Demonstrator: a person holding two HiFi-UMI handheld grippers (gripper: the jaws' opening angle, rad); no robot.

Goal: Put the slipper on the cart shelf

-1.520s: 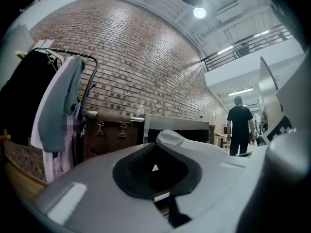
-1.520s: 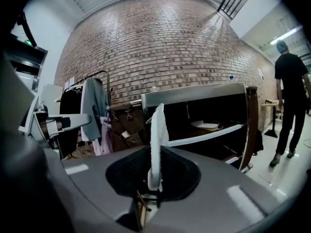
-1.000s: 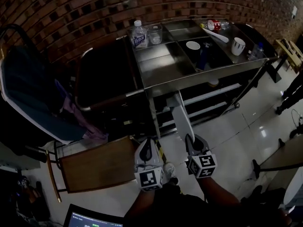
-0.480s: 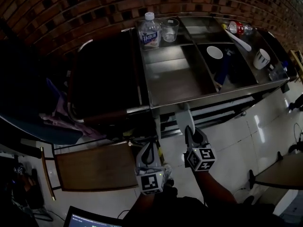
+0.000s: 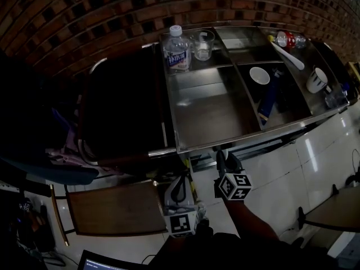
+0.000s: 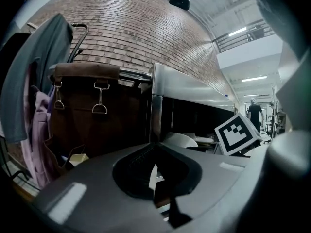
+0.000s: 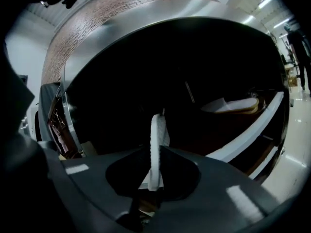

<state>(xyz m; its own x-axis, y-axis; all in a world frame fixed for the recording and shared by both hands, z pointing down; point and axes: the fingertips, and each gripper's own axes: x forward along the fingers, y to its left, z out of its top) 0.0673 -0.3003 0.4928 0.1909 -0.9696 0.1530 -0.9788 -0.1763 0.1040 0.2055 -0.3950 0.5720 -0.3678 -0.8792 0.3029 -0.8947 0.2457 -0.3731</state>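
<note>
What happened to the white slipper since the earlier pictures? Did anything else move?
The right gripper carried the slipper forward and down, so it now reaches in under the cart top. The left gripper moved forward beside it. The right gripper's hold on the slipper stayed shut, and the bottle and glass stayed put on top.

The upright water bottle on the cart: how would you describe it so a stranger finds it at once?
Against the brick wall stands a steel cart. In the far left compartment of its top is the water bottle, beside a glass. Unlike the red-labelled bottle lying at the right, it stands upright with a blue label.
</note>
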